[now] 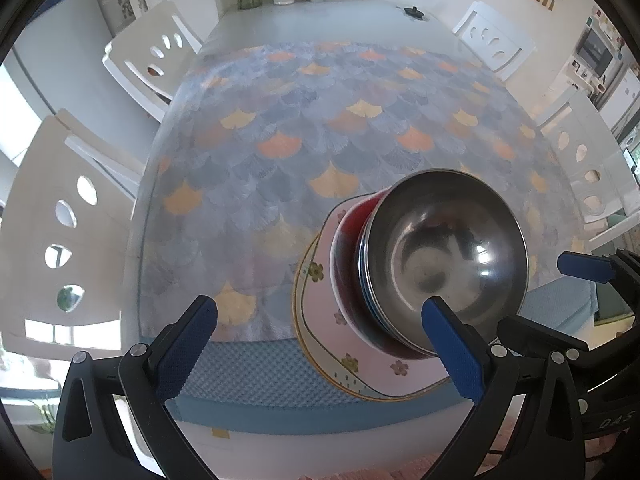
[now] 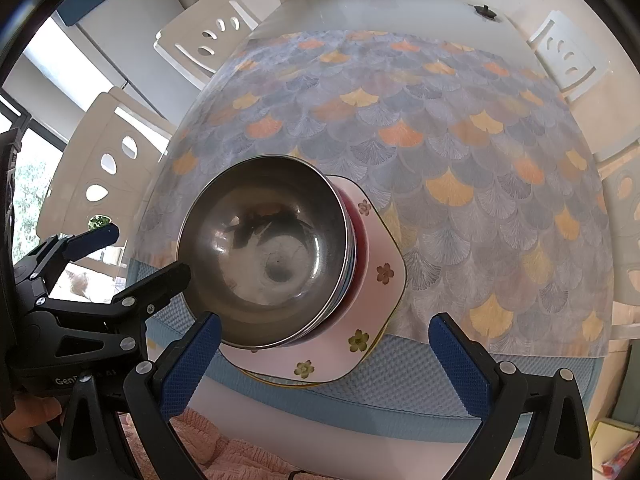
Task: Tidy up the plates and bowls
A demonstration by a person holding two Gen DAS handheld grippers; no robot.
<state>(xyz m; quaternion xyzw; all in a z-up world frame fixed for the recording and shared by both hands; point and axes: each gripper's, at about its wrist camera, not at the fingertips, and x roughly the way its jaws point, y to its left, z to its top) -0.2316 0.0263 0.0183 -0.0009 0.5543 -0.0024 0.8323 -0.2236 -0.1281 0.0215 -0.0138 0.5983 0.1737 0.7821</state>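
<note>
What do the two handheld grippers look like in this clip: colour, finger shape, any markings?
Both are alike. The left gripper and right gripper each have a black plastic frame with silver rivets and triangular cutouts. The fingers are flat and tapered, faced with textured blue pads. The left gripper's body, seen from the right wrist, bears partly hidden white lettering starting "Gen". No cables or sleeves show clearly.

Open tablecloth [image 1: 304, 128] beyond bowl stack [image 1: 432, 256]

- Steel bowl [image 2: 268, 252]: polished metal showing glossy reflections.
- Plate [image 2: 380, 280]: glazed ceramic looking smooth.
- Mat [image 2: 400, 392]: textured, matt weave.
- Gripper pads [image 1: 456, 352]: showing finely dimpled matt blue rubber.
</note>
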